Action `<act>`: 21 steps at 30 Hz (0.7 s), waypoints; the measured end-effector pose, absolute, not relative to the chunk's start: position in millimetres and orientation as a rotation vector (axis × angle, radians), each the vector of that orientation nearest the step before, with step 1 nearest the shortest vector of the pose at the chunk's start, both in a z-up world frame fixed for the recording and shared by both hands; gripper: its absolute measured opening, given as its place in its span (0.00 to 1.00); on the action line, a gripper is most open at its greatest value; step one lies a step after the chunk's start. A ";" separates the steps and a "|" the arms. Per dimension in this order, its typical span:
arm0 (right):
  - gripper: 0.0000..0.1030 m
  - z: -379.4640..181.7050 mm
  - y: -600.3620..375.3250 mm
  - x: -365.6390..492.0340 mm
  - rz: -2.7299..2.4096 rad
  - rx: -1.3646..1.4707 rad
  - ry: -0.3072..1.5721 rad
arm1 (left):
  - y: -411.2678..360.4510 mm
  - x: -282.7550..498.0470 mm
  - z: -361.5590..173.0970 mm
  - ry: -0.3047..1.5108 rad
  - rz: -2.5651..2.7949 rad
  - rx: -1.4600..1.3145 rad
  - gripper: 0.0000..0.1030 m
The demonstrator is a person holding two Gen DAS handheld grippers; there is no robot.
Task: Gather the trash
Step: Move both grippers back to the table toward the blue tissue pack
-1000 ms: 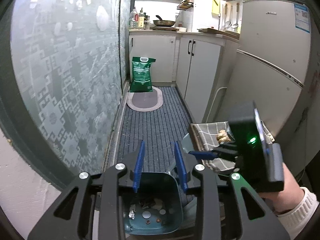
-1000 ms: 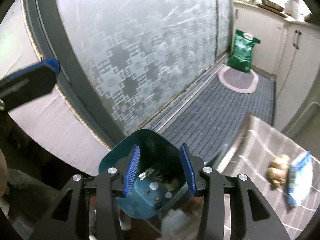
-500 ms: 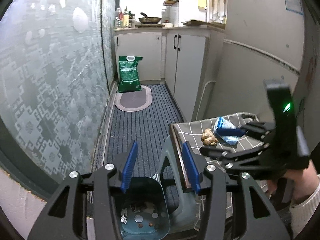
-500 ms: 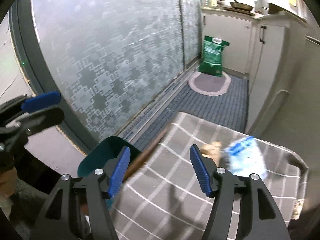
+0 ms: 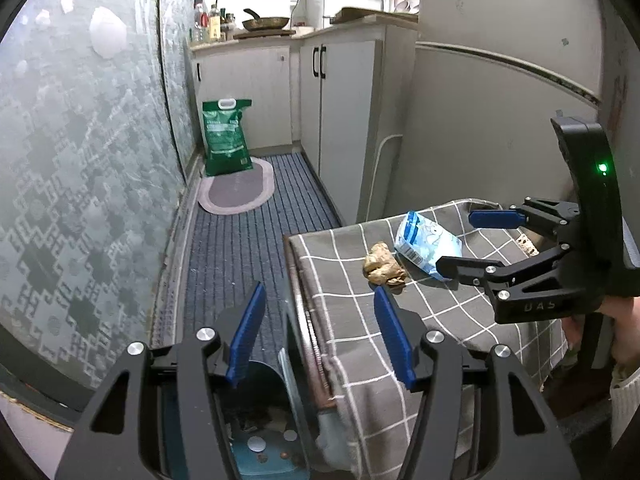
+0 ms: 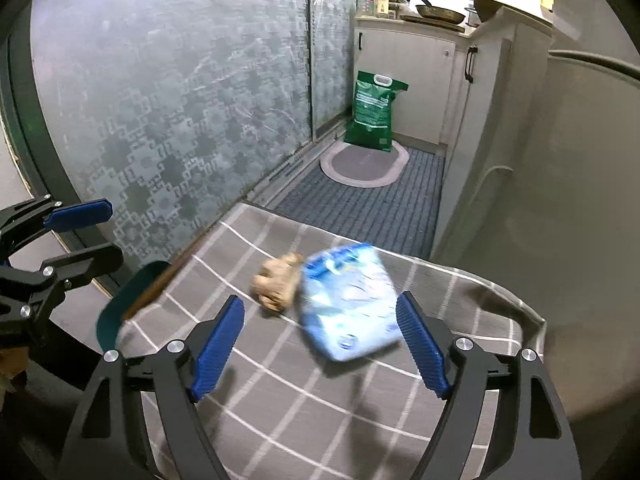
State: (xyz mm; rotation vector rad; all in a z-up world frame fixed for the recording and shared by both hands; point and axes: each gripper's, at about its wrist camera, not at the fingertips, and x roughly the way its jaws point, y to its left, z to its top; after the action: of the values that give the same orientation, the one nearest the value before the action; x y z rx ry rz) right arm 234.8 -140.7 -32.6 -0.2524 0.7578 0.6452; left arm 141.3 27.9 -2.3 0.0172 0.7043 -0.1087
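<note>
A: Left wrist view?

B: The left gripper [image 5: 320,336], fingers apart and holding nothing, hangs above the teal bin [image 5: 256,440] at the table's edge. A crumpled brown paper wad [image 5: 382,269] and a glossy blue-white packet [image 5: 426,245] lie ahead to the right on the checked tablecloth [image 5: 440,320].

A: Right wrist view?

B: The right gripper [image 6: 320,344], spread wide and empty, is nearer. The packet [image 6: 350,306] lies just ahead between its fingers, long axis slanting away leftward, touching the wad [image 6: 276,282].

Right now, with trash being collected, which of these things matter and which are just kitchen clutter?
Part of the job:
- blue wrapper
- crumpled brown paper
- teal bin
- left gripper and right gripper, both open

Just lying about:
- green sack
- oval mat
- frying pan
- checked cloth
</note>
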 end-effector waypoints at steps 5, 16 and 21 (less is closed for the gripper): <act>0.83 -47.2 -147.0 240.7 0.653 -0.305 0.777 | 19.5 150.5 -10.9 0.725 -0.126 0.014 0.61; 0.83 -67.3 -153.6 257.3 0.706 -0.372 0.821 | 9.6 169.6 -28.0 0.779 -0.161 0.002 0.65; 0.83 -66.2 -145.9 265.5 0.747 -0.381 0.841 | 4.0 172.8 -29.9 0.789 -0.180 0.004 0.65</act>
State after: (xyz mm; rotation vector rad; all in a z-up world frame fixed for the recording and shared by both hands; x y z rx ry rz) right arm 265.5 -145.9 -66.2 -0.3812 0.8413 0.7469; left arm 172.8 4.0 -29.9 0.0041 0.7885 -0.1796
